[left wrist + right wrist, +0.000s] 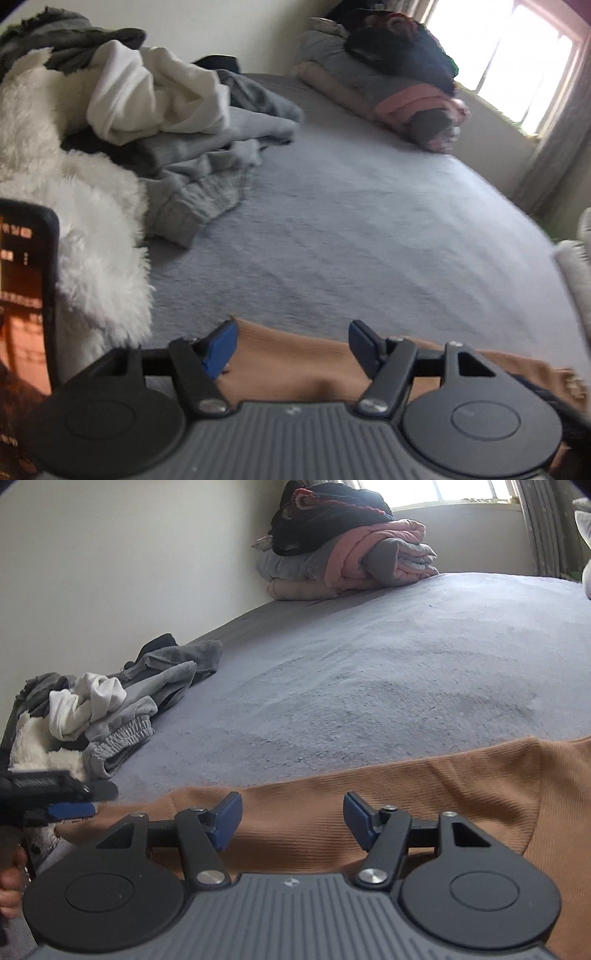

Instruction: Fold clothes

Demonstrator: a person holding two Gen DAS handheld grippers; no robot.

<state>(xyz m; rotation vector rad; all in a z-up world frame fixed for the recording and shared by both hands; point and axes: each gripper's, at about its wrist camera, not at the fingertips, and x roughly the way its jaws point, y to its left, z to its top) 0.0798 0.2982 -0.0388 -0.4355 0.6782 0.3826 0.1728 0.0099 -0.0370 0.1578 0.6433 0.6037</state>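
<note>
A tan ribbed garment lies spread along the near edge of the grey bed cover. In the left wrist view my left gripper is open over one end of it, the cloth showing between the blue pads without being pinched. The right wrist view shows the same tan garment stretching right, with my right gripper open just above it, nothing clamped. At that view's left edge, one blue pad of the left gripper sits at the garment's end.
A heap of unfolded grey, white and fluffy clothes sits on the left. A folded stack stands at the far corner below a window. A phone screen is at the left edge.
</note>
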